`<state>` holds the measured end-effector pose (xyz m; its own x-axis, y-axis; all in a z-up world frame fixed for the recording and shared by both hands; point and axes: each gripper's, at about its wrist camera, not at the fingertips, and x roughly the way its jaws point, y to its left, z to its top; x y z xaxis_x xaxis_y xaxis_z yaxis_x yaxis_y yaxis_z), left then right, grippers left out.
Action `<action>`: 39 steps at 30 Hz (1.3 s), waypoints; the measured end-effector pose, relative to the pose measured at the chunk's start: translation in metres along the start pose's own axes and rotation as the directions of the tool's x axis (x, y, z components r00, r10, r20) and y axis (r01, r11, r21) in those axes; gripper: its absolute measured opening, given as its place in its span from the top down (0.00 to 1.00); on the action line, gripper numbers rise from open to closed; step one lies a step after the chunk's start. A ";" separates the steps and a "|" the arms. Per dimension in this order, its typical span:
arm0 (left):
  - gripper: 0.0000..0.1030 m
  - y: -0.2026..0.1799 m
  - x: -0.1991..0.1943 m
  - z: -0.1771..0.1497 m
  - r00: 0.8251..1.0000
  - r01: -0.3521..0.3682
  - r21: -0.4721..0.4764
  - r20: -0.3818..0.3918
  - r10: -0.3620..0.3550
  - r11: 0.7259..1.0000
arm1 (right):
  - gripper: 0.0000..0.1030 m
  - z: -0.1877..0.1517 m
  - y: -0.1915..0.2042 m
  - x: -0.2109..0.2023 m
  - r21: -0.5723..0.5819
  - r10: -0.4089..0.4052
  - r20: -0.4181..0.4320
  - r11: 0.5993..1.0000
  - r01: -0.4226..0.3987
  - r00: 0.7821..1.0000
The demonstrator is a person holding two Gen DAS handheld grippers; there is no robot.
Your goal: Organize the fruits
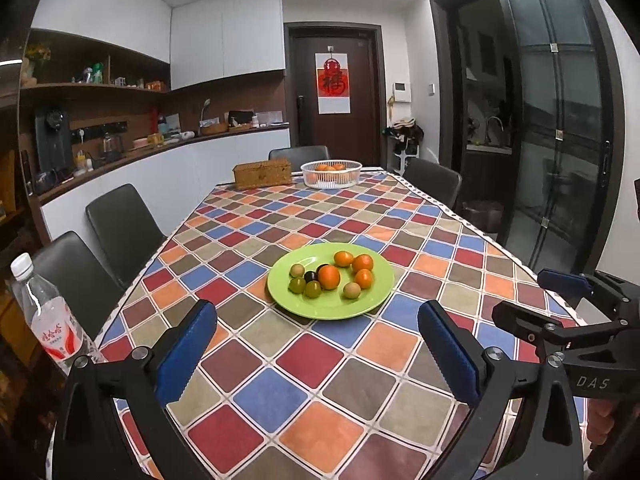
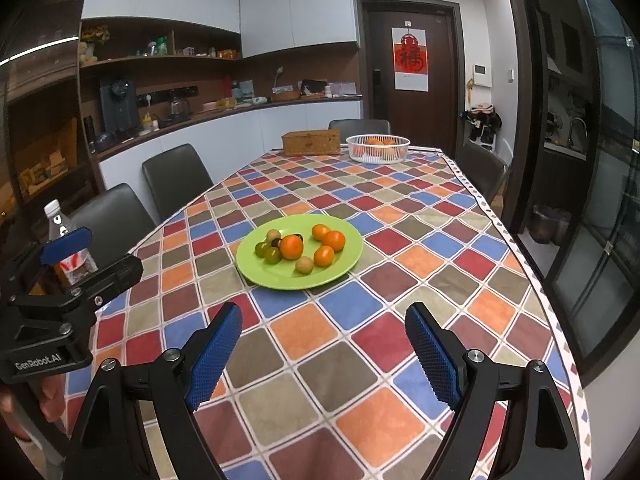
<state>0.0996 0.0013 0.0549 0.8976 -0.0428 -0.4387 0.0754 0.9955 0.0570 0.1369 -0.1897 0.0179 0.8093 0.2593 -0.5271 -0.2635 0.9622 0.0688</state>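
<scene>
A green plate (image 1: 376, 296) (image 2: 344, 264) sits mid-table with several orange tangerines (image 1: 329, 277) (image 2: 291, 247), several small green fruits (image 1: 312, 289) (image 2: 272, 255) and dark ones (image 1: 310, 276). A white basket (image 1: 331, 174) (image 2: 377, 148) holding oranges stands at the far end. My left gripper (image 1: 318, 322) is open and empty, just short of the plate. My right gripper (image 2: 323, 322) is open and empty, also short of the plate. Each gripper shows at the edge of the other's view: the right one (image 1: 560, 300) and the left one (image 2: 88, 256).
A checkered cloth (image 1: 320, 392) covers the table. A wicker box (image 1: 262, 174) (image 2: 311, 142) stands beside the basket. A water bottle (image 1: 48, 320) (image 2: 68, 248) stands at the left table edge. Dark chairs (image 1: 120, 228) line the sides.
</scene>
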 end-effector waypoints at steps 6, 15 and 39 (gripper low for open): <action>0.01 -0.004 -0.009 -0.004 1.000 -0.013 0.013 0.009 0.013 1.000 | 0.18 -0.008 -0.002 -0.012 0.011 -0.001 0.005 1.000 0.001 1.000; 0.01 -0.006 -0.022 -0.009 1.000 -0.005 0.001 0.012 0.005 1.000 | 0.18 -0.015 -0.001 -0.023 0.012 -0.004 0.018 1.000 0.004 1.000; 0.00 -0.006 -0.046 -0.020 1.000 0.026 -0.035 0.003 -0.026 0.999 | 0.18 -0.027 0.006 -0.044 -0.019 -0.018 0.043 1.000 0.019 0.999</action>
<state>0.0492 -0.0011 0.0571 0.8966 -0.0689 -0.4374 0.0836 0.9964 0.0142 0.0856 -0.1978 0.0184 0.8356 0.2454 -0.4914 -0.2581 0.9652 0.0431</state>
